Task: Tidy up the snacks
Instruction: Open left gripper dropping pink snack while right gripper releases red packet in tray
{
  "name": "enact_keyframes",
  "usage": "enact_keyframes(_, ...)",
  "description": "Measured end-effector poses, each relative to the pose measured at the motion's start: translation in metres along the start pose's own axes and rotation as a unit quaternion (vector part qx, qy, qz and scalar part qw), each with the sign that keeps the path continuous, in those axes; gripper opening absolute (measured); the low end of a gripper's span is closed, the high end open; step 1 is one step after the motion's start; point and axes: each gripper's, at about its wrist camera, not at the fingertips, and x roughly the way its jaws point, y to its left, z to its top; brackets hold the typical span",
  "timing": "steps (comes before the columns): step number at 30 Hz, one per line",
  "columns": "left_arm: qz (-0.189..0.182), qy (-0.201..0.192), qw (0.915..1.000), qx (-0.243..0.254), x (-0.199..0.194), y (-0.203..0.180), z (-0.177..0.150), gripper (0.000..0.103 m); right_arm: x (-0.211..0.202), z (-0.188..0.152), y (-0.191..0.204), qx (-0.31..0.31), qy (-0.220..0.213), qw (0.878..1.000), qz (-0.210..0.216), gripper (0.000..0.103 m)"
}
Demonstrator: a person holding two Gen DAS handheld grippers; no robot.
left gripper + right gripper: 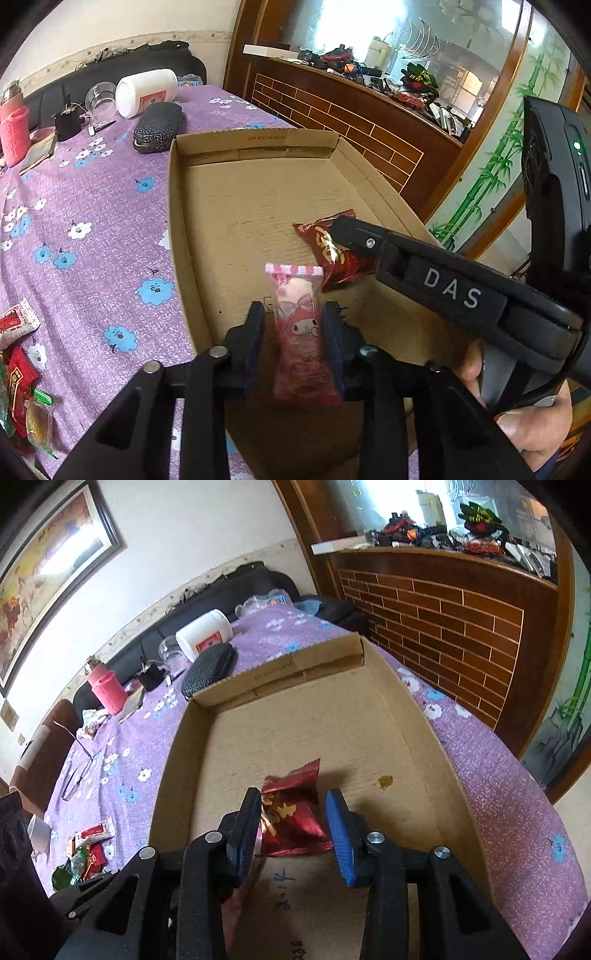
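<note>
A shallow cardboard box (pixel 236 192) lies on the purple flowered tablecloth; it also shows in the right wrist view (pixel 362 716). My left gripper (pixel 293 314) is shut on a pink cartoon-print snack packet (pixel 301 321), held upright over the box floor. A dark red foil snack (pixel 334 254) lies on the box floor. My right gripper (pixel 293 805) is open, its fingers either side of that red foil snack (pixel 291 812); it shows from the side in the left wrist view (pixel 341 229). Loose snacks (pixel 18 369) lie on the cloth at the left, also visible in the right wrist view (pixel 86 853).
At the table's far end stand a white jar (pixel 147 92), a black case (pixel 157 125), a clear cup (pixel 99 98), a pink-sleeved bottle (pixel 13 125). Glasses (pixel 77 771) lie on the cloth. A wooden counter (pixel 351 110) runs along the right.
</note>
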Motion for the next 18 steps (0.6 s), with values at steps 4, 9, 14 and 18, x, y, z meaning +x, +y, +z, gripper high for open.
enact_keyframes(4,0.001,-0.008,1.0,-0.005,-0.005,0.0,0.0,0.045,-0.009,-0.001,-0.001,0.004,-0.022,1.0,0.01,0.039)
enact_keyframes(9,0.003,-0.013,0.9998,-0.012,-0.02,-0.001,0.003,0.045,-0.034,-0.005,0.003,0.005,-0.058,0.998,0.011,0.041)
enact_keyframes(14,0.013,-0.011,0.9996,-0.025,-0.041,-0.001,0.006,0.045,-0.061,-0.013,0.009,-0.002,-0.075,0.997,0.008,0.045)
enact_keyframes(18,0.03,-0.011,0.999,-0.03,-0.064,0.002,0.001,0.046,-0.082,-0.019,0.022,-0.016,-0.086,0.996,0.01,0.053)
